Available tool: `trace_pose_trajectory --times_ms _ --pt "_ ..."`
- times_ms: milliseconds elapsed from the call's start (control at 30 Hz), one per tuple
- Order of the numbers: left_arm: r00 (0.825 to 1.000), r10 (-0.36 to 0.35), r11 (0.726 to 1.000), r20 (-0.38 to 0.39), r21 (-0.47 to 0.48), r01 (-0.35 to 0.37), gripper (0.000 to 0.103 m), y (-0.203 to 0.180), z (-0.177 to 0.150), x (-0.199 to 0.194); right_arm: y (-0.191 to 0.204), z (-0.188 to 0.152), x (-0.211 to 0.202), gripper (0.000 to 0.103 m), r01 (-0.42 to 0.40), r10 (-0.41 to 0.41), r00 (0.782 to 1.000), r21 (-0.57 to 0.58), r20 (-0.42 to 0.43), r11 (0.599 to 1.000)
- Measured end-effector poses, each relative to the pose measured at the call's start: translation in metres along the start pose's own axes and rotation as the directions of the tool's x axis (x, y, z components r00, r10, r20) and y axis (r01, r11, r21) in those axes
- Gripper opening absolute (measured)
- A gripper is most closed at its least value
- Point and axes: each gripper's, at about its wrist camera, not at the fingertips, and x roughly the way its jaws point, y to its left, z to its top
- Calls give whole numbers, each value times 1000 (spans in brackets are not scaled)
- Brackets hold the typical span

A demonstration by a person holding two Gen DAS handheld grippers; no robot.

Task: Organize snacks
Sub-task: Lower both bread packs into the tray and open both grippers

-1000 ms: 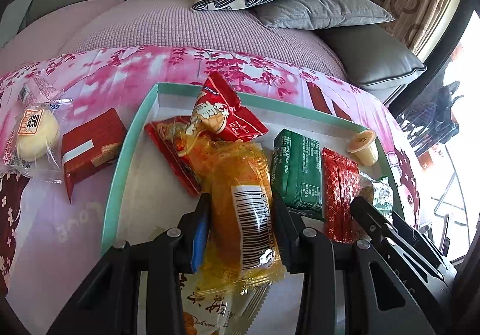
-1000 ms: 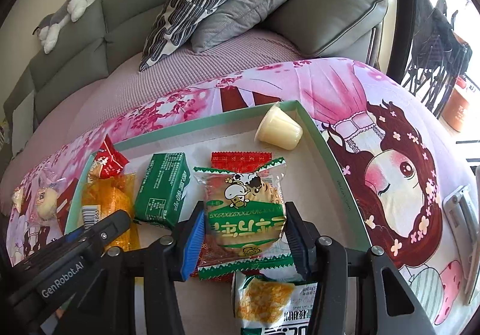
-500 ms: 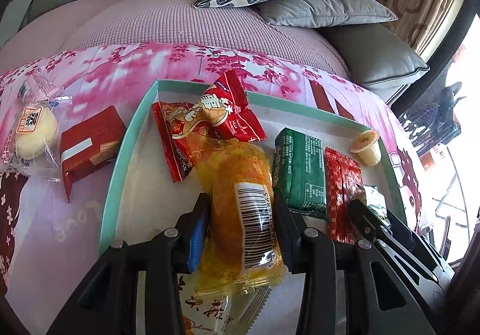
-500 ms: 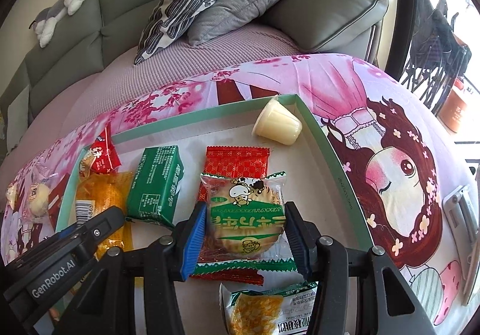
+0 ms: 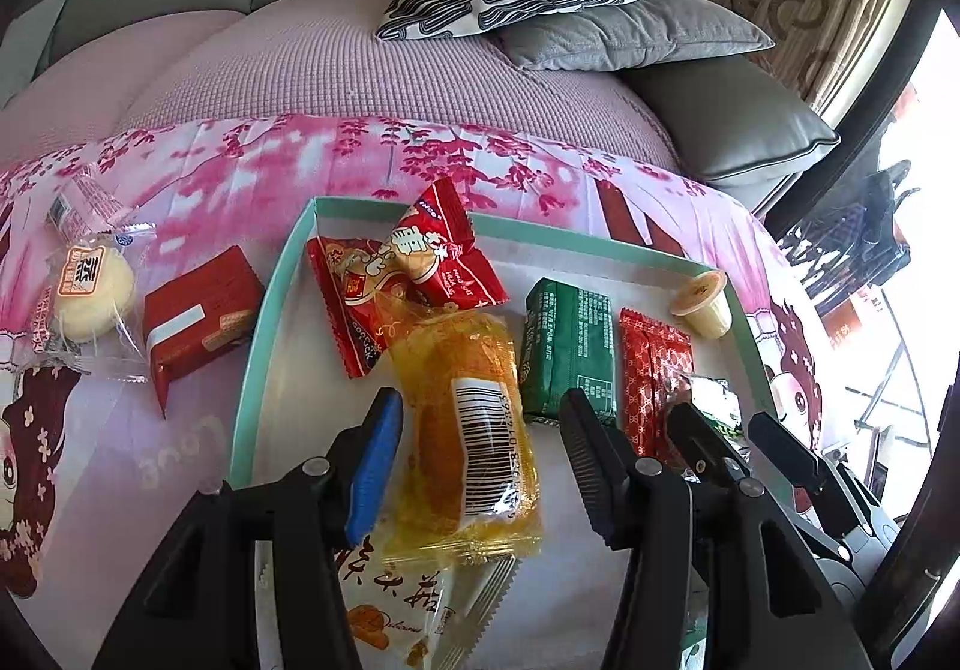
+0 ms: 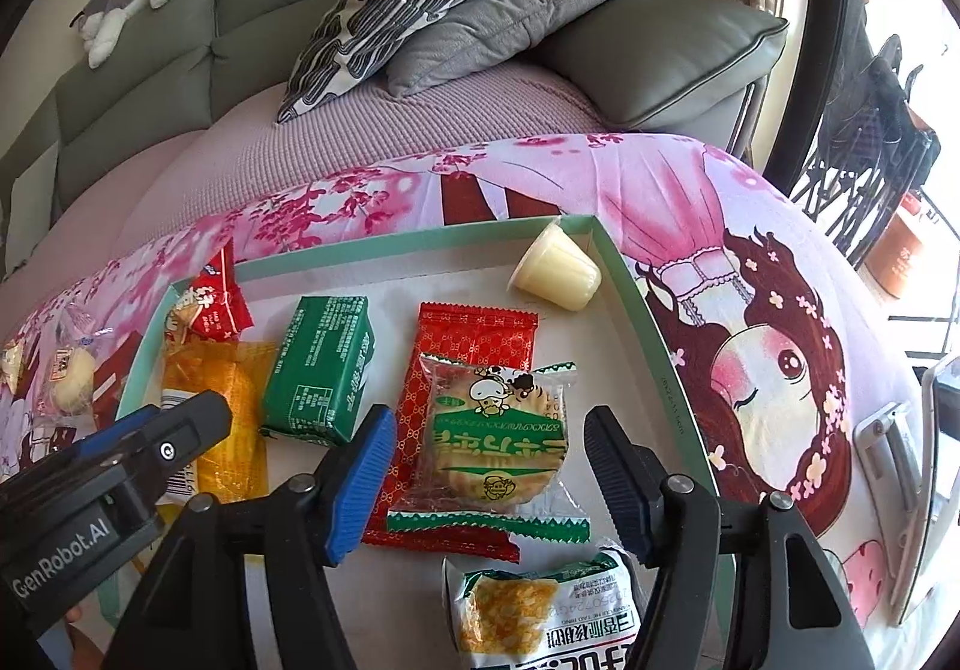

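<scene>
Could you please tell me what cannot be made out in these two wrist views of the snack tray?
- Left wrist view: the pale packet at the bottom is covered by the orange cake pack and cut by the edge.
- Left wrist view: the cookie pack is mostly hidden behind the right gripper.
- Right wrist view: the red sachet lies partly under the cookie pack; its print is unreadable.

Bare floor of the tray runs along its left wall, beside the orange packet. The far right corner is blocked by a jelly cup (lying on its side), and red packets crowd the far left corner.
</scene>
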Motion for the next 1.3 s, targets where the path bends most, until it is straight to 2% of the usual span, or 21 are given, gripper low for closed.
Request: trace_pose_trajectory --times_ms 400,1100,1167,1233,1300 --pt "996 -3 1000 85 6 2 56 2 8 -33 -8 9 -29 70 19 -20 998 20 63 1000" --pt "995 84 995 62 -55 -81 56 27 8 -24 -3 6 -22 69 17 -17 999 -4 35 1000" --pt "993 103 993 54 -59 -99 59 30 7 -20 -1 5 -18 69 19 -19 1000 -13 23 1000" --pt "990 133 990 42 -61 -130 68 33 7 -15 1 4 -13 70 29 -29 1000 -27 4 999" --pt "988 152 987 32 -64 -149 68 37 7 -12 3 2 -8 70 39 -39 999 -42 -14 998"
